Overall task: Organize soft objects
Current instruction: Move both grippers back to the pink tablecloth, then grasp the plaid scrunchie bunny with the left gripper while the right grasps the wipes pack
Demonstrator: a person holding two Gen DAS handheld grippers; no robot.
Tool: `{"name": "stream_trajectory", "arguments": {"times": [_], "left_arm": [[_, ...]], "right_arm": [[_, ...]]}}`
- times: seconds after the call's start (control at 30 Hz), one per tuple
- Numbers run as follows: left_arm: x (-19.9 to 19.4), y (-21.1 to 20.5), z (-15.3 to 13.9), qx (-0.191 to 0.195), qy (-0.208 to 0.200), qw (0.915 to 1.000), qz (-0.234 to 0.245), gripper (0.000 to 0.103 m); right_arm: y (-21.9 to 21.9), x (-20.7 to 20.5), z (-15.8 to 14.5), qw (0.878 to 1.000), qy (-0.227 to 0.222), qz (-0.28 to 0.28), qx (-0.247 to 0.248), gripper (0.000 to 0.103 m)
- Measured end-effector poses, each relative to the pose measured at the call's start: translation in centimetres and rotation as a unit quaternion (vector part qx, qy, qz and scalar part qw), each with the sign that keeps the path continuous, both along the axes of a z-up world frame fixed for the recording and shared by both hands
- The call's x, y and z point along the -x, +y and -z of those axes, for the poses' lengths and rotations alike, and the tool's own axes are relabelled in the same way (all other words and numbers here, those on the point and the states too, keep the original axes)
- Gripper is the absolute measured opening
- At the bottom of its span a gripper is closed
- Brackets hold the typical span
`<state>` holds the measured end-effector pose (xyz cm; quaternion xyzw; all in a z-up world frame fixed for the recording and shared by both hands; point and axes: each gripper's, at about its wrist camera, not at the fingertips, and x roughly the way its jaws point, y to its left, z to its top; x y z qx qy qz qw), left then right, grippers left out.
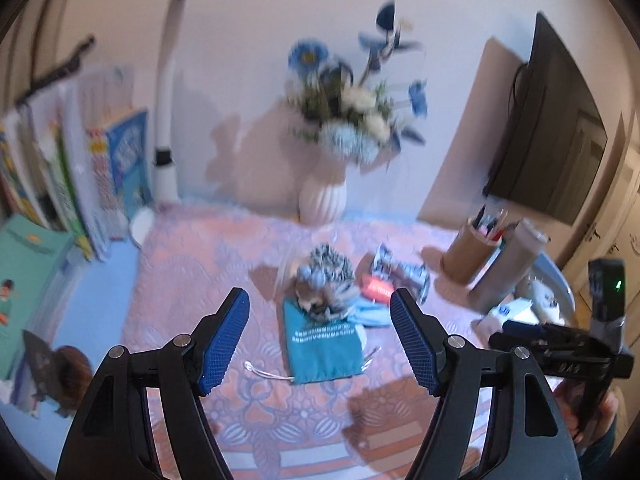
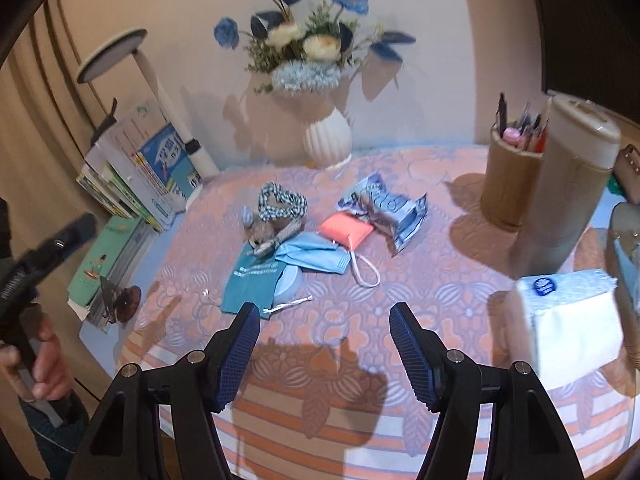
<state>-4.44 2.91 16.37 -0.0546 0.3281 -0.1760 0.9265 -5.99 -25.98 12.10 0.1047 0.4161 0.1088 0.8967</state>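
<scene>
A small heap of soft things lies mid-table on the pink floral cloth (image 2: 400,304). It holds a teal drawstring pouch (image 2: 252,280) (image 1: 324,344), a checked scrunchie (image 2: 282,200) (image 1: 330,264), a light-blue face mask (image 2: 316,254), a coral pouch (image 2: 346,230) and a crumpled blue-white packet (image 2: 384,204). My left gripper (image 1: 320,308) hovers open and empty just short of the teal pouch. My right gripper (image 2: 325,316) is open and empty too, nearer the table's front edge than the heap.
A white vase of blue flowers (image 2: 326,140) stands behind the heap. At the left are a desk lamp (image 2: 176,120) and books (image 2: 136,176). On the right stand a pen cup (image 2: 508,176), a tall bottle (image 2: 568,184) and a tissue pack (image 2: 572,320).
</scene>
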Motion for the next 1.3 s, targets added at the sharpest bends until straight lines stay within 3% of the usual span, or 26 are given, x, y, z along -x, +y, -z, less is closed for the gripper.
{"name": "stream_trajectory", "arguments": {"times": [0.27,0.4,0.7,0.9,1.03,1.1,1.17,1.23,1.3], "left_arm": [[-5.9,-3.6,6.0,0.002,0.072,0.9966,0.040,0.071],[-9.0,-5.4,8.9,-0.007,0.099,0.9946,0.030,0.071],[-13.3,-7.4,12.1,-0.020,0.119,0.9927,-0.003,0.069],[-14.1,-7.3,13.0,-0.018,0.119,0.9927,-0.009,0.065],[-14.8,-7.9,14.0,-0.026,0.134,0.9907,-0.005,0.039],[-15.0,-7.7,14.3,-0.019,0.137,0.9903,-0.011,0.036],[-14.8,-7.3,13.9,-0.007,0.131,0.9913,-0.012,0.034],[-14.1,-6.8,12.8,0.004,0.115,0.9933,-0.014,0.034],[-12.8,-6.4,10.8,0.024,0.088,0.9958,-0.003,0.034]], "right_arm": [[-1.2,-5.9,0.3,0.999,0.004,0.036,0.039,0.066],[-1.2,-10.0,0.9,0.996,-0.002,0.041,0.082,0.066],[-0.2,-17.2,4.3,0.988,-0.001,0.008,0.154,0.066],[-0.1,-18.7,6.1,0.988,0.000,0.000,0.158,0.066],[-0.2,-19.4,7.6,0.988,0.015,0.001,0.155,0.066],[-0.1,-19.8,8.7,0.988,0.034,-0.003,0.150,0.066],[-0.2,-19.8,9.3,0.984,0.038,0.017,0.171,0.054],[-0.6,-19.1,8.8,0.986,0.022,0.021,0.161,0.045],[-1.3,-18.0,7.8,0.990,0.006,0.033,0.138,0.045]]}}
